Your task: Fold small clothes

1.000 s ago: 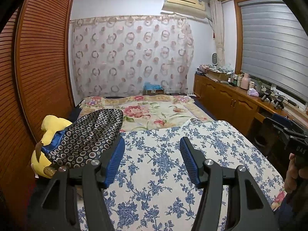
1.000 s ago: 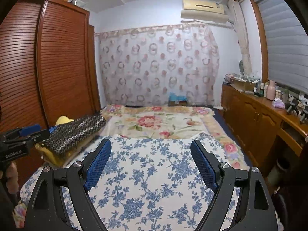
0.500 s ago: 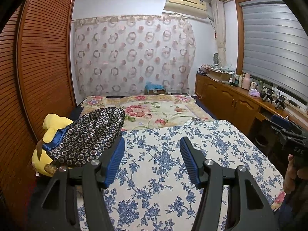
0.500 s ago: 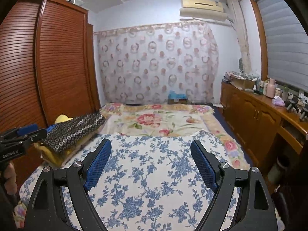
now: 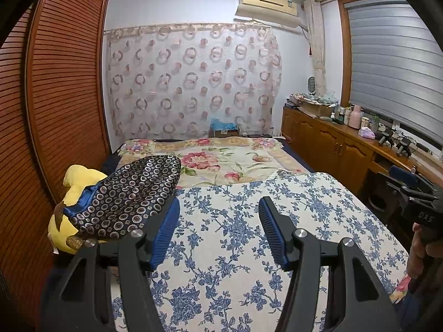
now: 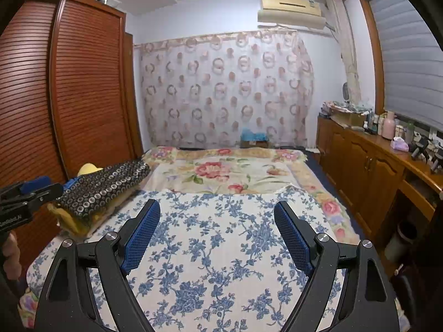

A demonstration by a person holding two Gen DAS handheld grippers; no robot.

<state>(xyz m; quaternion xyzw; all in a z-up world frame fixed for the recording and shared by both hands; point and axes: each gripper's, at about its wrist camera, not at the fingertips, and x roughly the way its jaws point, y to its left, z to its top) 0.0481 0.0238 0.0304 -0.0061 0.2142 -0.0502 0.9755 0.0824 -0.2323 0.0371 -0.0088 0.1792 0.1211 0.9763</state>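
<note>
A dark garment with a ring pattern and a blue edge [image 5: 124,196] lies draped over a yellow plush toy [image 5: 74,182] at the bed's left side; it also shows in the right wrist view [image 6: 102,185]. My left gripper [image 5: 218,207] is open and empty, held above the blue-flowered white cover [image 5: 235,235], to the right of the garment. My right gripper [image 6: 217,210] is open and empty above the same cover [image 6: 216,249]. Each gripper shows at the edge of the other's view: the right one [image 5: 415,191], the left one [image 6: 27,193].
A flowered cream blanket [image 5: 221,160] covers the far half of the bed. A wooden louvred wardrobe [image 5: 55,96] stands close on the left. A wooden sideboard [image 5: 332,144] with bottles and clutter runs along the right under the window. A patterned curtain [image 5: 193,83] hangs behind.
Both views have shifted only slightly. Both grippers stay open and empty, and the garment has not moved.
</note>
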